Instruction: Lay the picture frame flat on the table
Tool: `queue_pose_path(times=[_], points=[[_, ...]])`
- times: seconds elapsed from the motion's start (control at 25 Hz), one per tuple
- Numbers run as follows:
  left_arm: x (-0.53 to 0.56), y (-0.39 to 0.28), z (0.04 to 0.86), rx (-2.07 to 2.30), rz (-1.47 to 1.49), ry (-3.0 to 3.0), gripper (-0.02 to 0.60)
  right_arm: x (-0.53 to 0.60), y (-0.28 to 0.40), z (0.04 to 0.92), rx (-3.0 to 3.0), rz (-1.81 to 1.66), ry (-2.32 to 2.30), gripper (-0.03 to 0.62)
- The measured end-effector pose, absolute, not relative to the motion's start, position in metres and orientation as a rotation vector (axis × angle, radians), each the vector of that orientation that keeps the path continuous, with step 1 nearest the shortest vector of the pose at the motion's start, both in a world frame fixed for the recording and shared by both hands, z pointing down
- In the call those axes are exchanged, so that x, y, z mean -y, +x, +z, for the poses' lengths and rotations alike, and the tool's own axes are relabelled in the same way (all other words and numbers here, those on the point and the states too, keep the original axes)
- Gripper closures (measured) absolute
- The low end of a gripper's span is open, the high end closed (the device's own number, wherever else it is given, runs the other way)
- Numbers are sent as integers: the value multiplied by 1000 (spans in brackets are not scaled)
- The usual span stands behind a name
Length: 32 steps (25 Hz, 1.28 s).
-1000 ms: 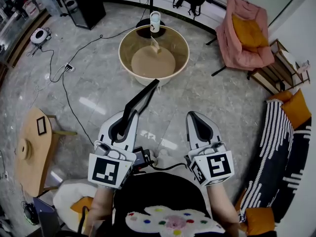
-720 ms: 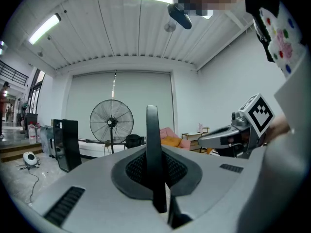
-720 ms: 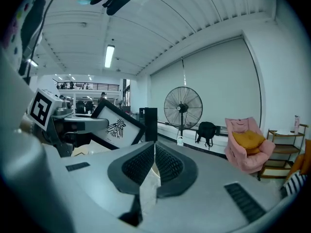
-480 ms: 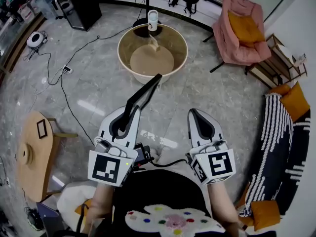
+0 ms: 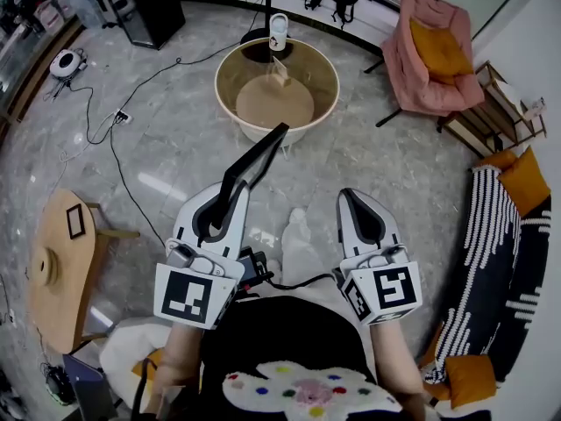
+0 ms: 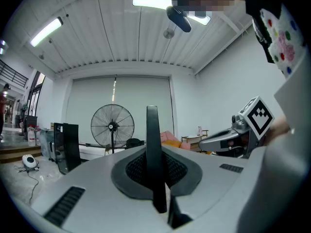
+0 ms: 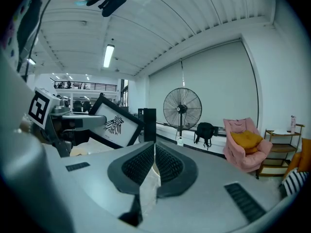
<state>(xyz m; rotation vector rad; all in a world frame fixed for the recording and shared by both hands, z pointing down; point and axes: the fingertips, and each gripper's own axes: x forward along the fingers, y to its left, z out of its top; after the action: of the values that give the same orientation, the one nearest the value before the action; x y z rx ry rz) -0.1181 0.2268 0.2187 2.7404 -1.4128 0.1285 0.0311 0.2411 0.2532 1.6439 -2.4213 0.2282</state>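
A black picture frame [image 5: 254, 165] sticks up and forward from my left gripper [image 5: 226, 202], which is shut on its lower edge. In the left gripper view the frame [image 6: 152, 144] shows edge-on as a dark bar between the jaws. From the right gripper view its white face with a black insect print [image 7: 114, 125] is visible at the left. My right gripper [image 5: 351, 200] hangs beside it, shut with nothing in it [image 7: 154, 152]. The round beige table with a raised rim [image 5: 230, 64] stands ahead on the floor, beyond both grippers.
A small object lies on the round table's top [image 5: 282, 75]. Behind it stand a floor fan [image 6: 112, 126] and a white cylinder [image 5: 278, 32]. A pink armchair [image 5: 434, 60] is at the right, a striped sofa [image 5: 491, 261] nearer, a low wooden side table [image 5: 57, 261] at the left. Cables [image 5: 114, 139] trail over the floor.
Both grippers, the left still holding the frame, have moved a little toward the round table. A foot has come into view on the floor between them.
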Motion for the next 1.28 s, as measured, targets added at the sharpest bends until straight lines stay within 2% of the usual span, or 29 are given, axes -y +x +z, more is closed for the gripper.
queue_pose_path(times=[0.52,1.28], points=[[-200,-116,216,1492,133,2713,554,-201,32,257,2481,222,1573,559],[-69,-72,230,1584,165,2628,554,-61,76,281,2518,287,1435,559]])
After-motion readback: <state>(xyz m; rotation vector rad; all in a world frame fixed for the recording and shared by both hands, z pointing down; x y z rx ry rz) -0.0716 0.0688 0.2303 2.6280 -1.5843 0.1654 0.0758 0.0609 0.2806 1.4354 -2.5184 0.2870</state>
